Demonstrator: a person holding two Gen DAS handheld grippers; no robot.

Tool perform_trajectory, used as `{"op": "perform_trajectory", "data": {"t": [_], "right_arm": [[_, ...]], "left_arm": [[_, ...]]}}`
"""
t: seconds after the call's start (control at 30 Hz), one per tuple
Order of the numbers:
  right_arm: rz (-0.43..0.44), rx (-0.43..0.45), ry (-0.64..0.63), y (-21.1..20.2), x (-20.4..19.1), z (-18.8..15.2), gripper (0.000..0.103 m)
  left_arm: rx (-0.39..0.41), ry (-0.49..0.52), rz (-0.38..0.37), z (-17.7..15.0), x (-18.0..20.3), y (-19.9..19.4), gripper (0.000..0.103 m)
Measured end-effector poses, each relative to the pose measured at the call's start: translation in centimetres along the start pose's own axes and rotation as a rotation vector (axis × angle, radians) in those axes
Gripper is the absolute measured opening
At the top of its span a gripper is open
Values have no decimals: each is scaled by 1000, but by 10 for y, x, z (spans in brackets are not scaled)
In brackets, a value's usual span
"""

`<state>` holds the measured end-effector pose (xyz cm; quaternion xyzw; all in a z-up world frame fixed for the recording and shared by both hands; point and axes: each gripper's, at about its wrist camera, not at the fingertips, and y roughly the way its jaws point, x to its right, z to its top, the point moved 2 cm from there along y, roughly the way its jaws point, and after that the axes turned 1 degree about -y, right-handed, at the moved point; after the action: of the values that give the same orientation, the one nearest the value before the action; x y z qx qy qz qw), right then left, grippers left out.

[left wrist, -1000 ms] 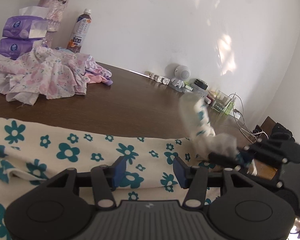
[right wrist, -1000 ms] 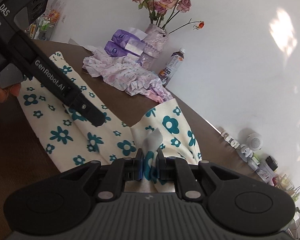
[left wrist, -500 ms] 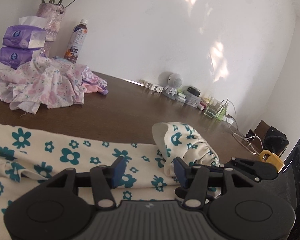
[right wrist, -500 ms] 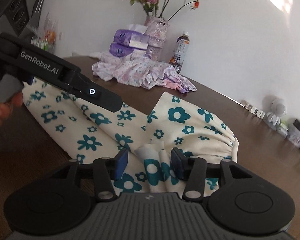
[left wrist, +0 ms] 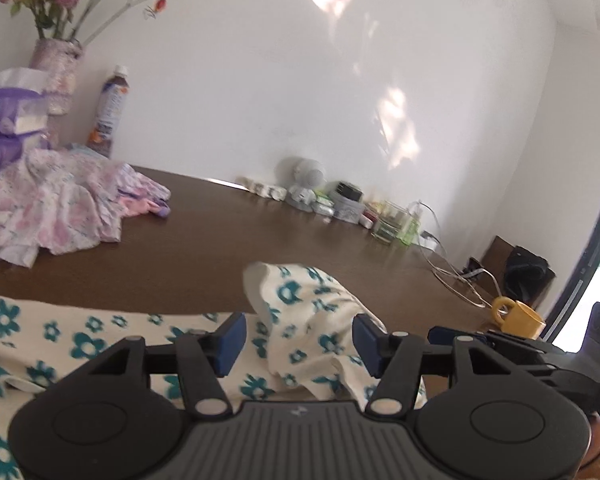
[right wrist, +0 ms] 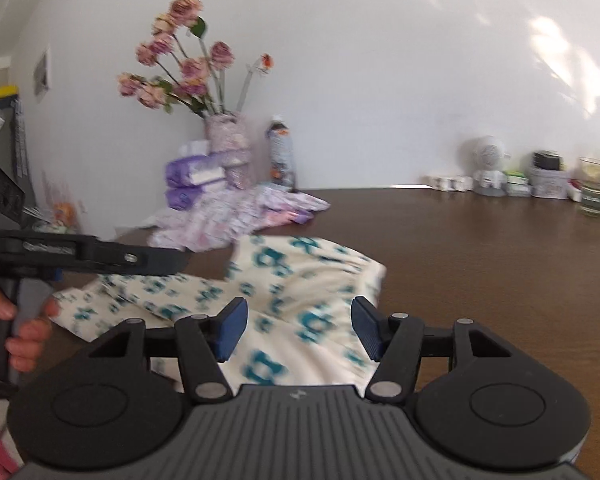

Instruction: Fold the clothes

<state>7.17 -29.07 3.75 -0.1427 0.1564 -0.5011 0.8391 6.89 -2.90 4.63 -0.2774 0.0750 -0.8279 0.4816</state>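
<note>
Nearest the lens in the left wrist view, the left gripper stood with its blue-padded jaws wide apart and nothing between them. Directly beyond those pads lay the cream garment with teal flowers, resting on the dark wooden table. Its turned-over end rose as a soft hump just ahead of the gap, while the rest of the cloth ran away to the left along the table's near edge, so its long axis lay crosswise to the gripper.

In the right wrist view, the right gripper was likewise spread open and empty, poised over the same garment (this view was blurred, so fine creases could not be read). The folded end with its gathered edge sat straight ahead of the right gripper, and the unfolded length stretched off to the left, beneath the other tool, which a hand held by its grip.

Judging from this layout, the left gripper was nearer the long flat stretch and the right one nearer the doubled end; the next fold would likely turn on gripping along that crosswise length.

Farther back sat a heap of pink floral clothes, then purple tissue packs, a bottle and a vase of roses against the white wall. A yellow mug stood off to the right.
</note>
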Motion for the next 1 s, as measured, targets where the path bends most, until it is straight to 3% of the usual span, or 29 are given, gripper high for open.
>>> {"op": "perform_trajectory", "data": {"t": [0.13, 0.27, 0.33, 0.37, 0.57, 0.73, 0.8, 0.87, 0.93, 0.97, 1.0], "right_arm": [[-21, -76, -2, -4, 15, -14, 59], [-13, -126, -129, -5, 2, -24, 59], [-24, -135, -189, -3, -5, -26, 59], [-30, -136, -216, -2, -9, -28, 59], [-95, -110, -397, 10, -31, -27, 58], [-93, -102, -488, 29, -43, -25, 40], [-94, -113, -527, 35, -47, -29, 27], [-95, -121, -549, 40, -49, -31, 19], [-96, -119, -546, 41, -48, -32, 16], [-95, -112, -534, 40, -47, -30, 15], [-94, -106, -518, 39, -46, -29, 14]], "left_arm": [[-103, 71, -88, -12, 18, 13, 67], [-186, 185, -76, -27, 34, 29, 65], [-210, 233, -63, -32, 39, 39, 34], [-213, 245, -56, -33, 39, 42, 3], [-143, 278, -22, -25, 39, 37, 4], [-150, 297, 31, -34, 34, 39, 4], [-152, 290, 47, -35, 32, 41, 4], [-152, 272, 42, -34, 29, 38, 9], [-159, 271, 28, -33, 28, 34, 32], [-161, 278, 17, -33, 28, 32, 55], [-164, 286, 6, -33, 29, 30, 67]]}}
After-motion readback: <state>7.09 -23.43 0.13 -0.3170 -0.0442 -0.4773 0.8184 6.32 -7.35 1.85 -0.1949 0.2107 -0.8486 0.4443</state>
